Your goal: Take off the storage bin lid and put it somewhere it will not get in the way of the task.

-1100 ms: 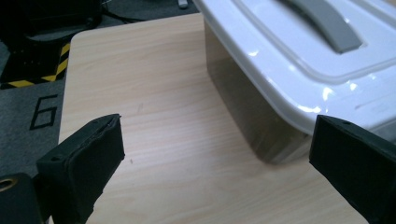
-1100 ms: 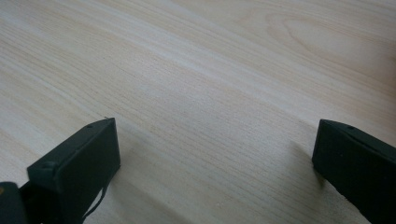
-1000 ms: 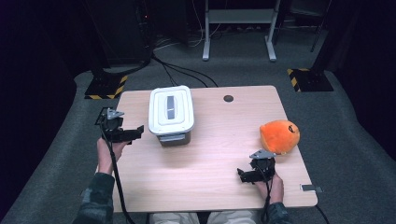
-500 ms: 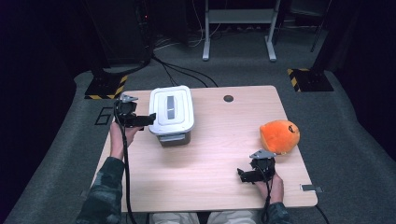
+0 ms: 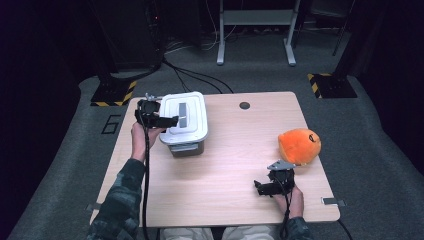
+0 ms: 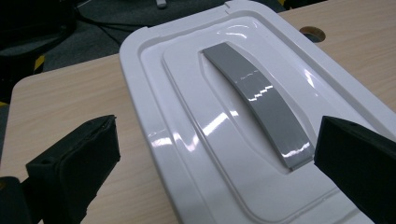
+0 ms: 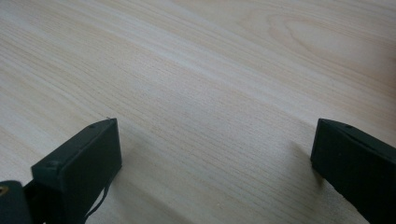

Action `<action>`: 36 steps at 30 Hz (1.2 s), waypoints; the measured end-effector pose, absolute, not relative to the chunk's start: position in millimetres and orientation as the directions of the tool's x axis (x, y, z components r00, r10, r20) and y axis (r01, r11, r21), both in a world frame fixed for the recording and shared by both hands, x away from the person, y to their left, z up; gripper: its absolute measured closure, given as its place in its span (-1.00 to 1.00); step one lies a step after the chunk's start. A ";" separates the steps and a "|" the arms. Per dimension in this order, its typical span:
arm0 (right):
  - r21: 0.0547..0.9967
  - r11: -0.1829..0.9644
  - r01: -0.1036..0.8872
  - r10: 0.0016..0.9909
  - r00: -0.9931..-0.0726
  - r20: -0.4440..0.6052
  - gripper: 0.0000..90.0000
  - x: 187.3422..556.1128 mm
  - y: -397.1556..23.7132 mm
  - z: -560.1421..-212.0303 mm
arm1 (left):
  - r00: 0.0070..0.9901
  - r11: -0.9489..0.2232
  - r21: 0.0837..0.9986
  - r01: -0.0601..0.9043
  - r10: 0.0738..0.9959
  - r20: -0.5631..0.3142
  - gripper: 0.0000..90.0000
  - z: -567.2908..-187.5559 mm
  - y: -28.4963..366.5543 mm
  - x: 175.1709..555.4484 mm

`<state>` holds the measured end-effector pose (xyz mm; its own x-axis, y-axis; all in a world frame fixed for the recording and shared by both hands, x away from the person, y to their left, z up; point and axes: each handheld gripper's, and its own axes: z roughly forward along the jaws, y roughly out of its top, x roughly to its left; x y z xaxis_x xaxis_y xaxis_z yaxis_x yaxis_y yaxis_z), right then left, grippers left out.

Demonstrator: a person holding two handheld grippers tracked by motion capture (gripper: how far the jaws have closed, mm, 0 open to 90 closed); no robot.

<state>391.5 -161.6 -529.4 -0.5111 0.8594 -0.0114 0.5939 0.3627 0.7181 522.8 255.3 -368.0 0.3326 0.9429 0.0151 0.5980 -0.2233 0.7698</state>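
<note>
1. Progress, judged from this moment: early stage. The white storage box (image 5: pixel 183 123) sat upper left of centre in the high view, on the counter (image 5: pixel 225 165), w/ its lid (image 6: pixel 243 116) on and seemingly not yet gripped.
2. Left tool (image 5: pixel 159 119) hovered at the box's left edge, over the lid rim. In the left gripper view its jaws stood wide apart, one at lower left of frame over the counter beside the box, the other at lower right over the lid, w/ the grey handle strip (image 6: pixel 261 105) running between them. Nothing held.
3. Right tool (image 5: pixel 265 187) sat low near the bottom centre-right of the high view, close to the counter. In the right gripper view its jaws were wide, w/ bare wood between them; nothing held.
4. Left to do, probably: close on the lid or handle, then lift or open. Contents of the box couldn't be seen.
5. Count: 1 box w/ 1 lid and 1 grey handle strip; 1 orange plush toy (image 5: pixel 299 146) at right of the high view, just above the right tool, untouched; 2 tools; 1 round cable hole (image 5: pixel 244 105) near the counter's top edge.
</note>
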 end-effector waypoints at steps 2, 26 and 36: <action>0.719 0.361 0.594 0.859 -0.512 -0.008 -0.97 391.5 -161.6 -529.4 | 0.340 -0.237 0.759 0.607 0.940 0.022 -1.00 -368.4 251.7 526.9; 0.720 0.365 0.591 0.857 -0.514 -0.012 -0.96 391.7 -162.2 -529.3 | 0.361 -0.271 0.720 0.639 0.932 0.030 -0.27 -384.5 214.2 555.2; 0.720 0.358 0.595 0.861 -0.508 -0.009 -0.95 391.2 -162.1 -529.2 | 0.382 -0.281 0.728 0.625 0.924 0.029 0.15 -388.6 211.5 553.0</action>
